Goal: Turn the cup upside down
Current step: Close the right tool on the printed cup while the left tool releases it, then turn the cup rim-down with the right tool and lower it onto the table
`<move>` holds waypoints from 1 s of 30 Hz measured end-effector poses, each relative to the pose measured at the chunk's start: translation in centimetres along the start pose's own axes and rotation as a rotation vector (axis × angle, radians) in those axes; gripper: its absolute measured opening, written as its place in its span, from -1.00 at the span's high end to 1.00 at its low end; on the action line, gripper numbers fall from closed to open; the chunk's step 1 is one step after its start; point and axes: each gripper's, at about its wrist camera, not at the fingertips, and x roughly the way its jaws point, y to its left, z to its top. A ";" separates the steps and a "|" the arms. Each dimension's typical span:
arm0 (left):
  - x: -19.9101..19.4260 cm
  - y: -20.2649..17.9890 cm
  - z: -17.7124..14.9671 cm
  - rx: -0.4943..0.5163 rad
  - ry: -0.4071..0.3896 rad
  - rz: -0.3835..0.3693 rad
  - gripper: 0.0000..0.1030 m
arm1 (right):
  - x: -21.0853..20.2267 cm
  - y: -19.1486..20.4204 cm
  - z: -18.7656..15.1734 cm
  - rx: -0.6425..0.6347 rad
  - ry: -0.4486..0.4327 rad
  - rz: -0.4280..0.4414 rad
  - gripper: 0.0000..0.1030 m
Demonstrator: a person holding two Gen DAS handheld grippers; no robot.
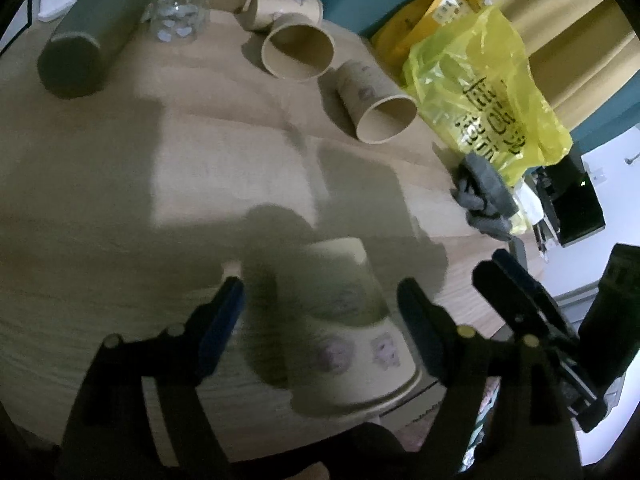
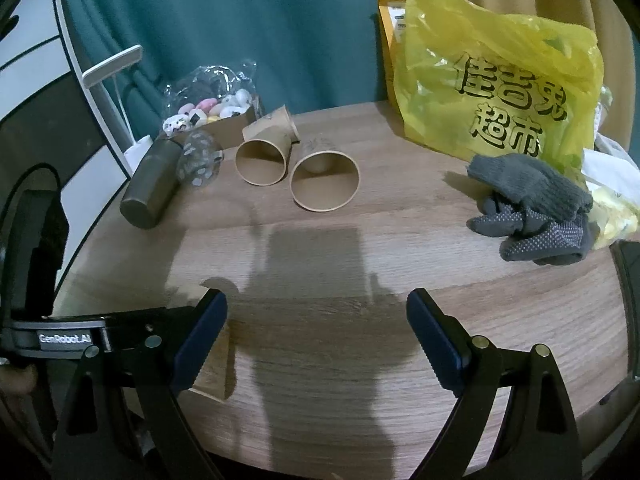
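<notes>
A pale paper cup [image 1: 348,328] with printed pictures stands upside down, rim down, at the near edge of the round wooden table [image 1: 120,200]. My left gripper [image 1: 320,300] is open, its blue-padded fingers [image 1: 222,320] on either side of the cup with gaps on both sides. Three brown paper cups lie on their sides further back [image 1: 298,50], [image 1: 376,104], [image 1: 280,10]; they also show in the right wrist view [image 2: 324,180], [image 2: 262,160], [image 2: 274,122]. My right gripper [image 2: 316,320] is open and empty above the table. It also shows in the left wrist view [image 1: 516,292].
A dark cylinder [image 2: 154,184] and a clear bottle [image 2: 200,158] lie at the back left. A box of small toys [image 2: 212,114] stands behind them. A yellow plastic bag [image 2: 496,80] and grey gloves [image 2: 532,208] sit at the right.
</notes>
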 end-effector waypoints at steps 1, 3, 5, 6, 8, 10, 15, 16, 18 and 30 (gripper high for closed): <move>-0.6 0.1 0.0 0.005 -0.015 0.002 -0.56 | 0.0 0.1 0.1 -0.003 0.000 -0.001 -0.81; -1.7 0.5 0.1 0.012 -0.042 0.014 -0.56 | 0.0 0.6 0.4 -0.013 0.007 0.002 -0.81; -3.0 1.3 0.0 0.023 -0.071 0.039 -0.56 | 0.4 1.3 0.9 -0.033 0.029 0.014 -0.81; -3.5 1.8 -0.1 0.025 -0.081 0.052 -0.56 | 0.8 1.8 1.2 -0.051 0.051 0.035 -0.81; -4.6 3.0 -0.7 0.025 -0.112 0.081 -0.57 | 1.7 2.7 1.9 -0.083 0.112 0.090 -0.81; -5.3 4.6 -1.4 0.011 -0.126 0.102 -0.57 | 3.2 3.6 2.9 -0.118 0.196 0.134 -0.81; -5.8 7.6 -2.4 -0.041 -0.123 0.078 -0.57 | 7.9 5.6 4.6 -0.165 0.456 0.170 -0.81; -5.9 8.4 -2.5 -0.054 -0.123 0.074 -0.57 | 8.6 5.9 4.7 -0.168 0.494 0.171 -0.80; -6.2 9.7 -2.6 -0.076 -0.128 0.066 -0.56 | 10.1 6.6 4.9 -0.187 0.572 0.160 -0.79; -7.6 13.4 -2.6 -0.103 -0.159 0.075 -0.56 | 12.2 9.9 4.6 -0.324 0.668 0.141 -0.15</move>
